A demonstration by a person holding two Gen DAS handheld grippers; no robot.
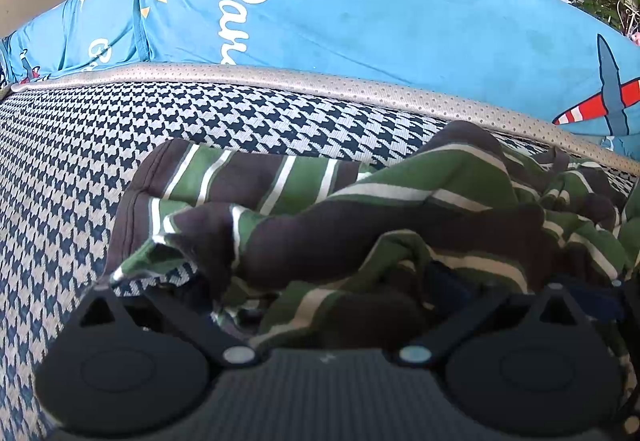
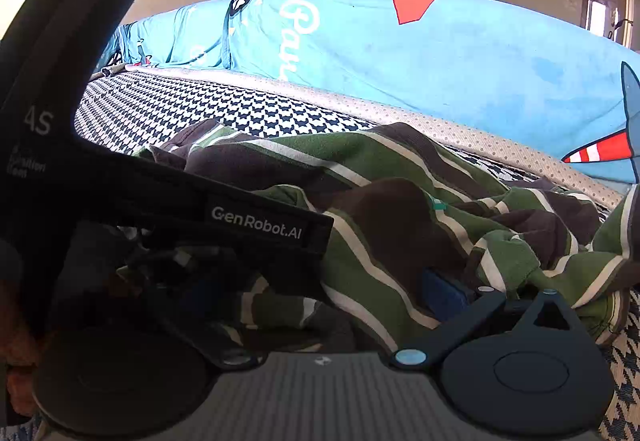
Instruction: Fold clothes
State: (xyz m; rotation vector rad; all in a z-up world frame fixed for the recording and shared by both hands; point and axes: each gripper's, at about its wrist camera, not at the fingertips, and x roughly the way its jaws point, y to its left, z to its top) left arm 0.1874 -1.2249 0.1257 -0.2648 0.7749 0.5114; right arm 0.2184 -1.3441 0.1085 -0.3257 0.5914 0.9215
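Striped garment [image 1: 360, 217], green, brown and white, lies crumpled across the centre and right of frame on a houndstooth mat [image 1: 72, 169]. Blue printed cover [image 1: 360, 25] fills the upper frame behind it. Left gripper [image 1: 328, 293] and right gripper [image 2: 344, 293] both spread wide, fingertips buried in cloth; grip unclear. Left gripper body crosses the left of the right wrist view.

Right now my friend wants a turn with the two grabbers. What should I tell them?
Left gripper: low over the crumpled green, brown and white striped garment, cloth bunched between its spread fingers; grip unclear.
Right gripper: close beside the left, also buried in the cloth; grip unclear.
The garment lies in a heap on the navy-and-white houndstooth mat, in front of the blue printed cover.
Done: no folds yet.
Left: spread it flat, then fold.
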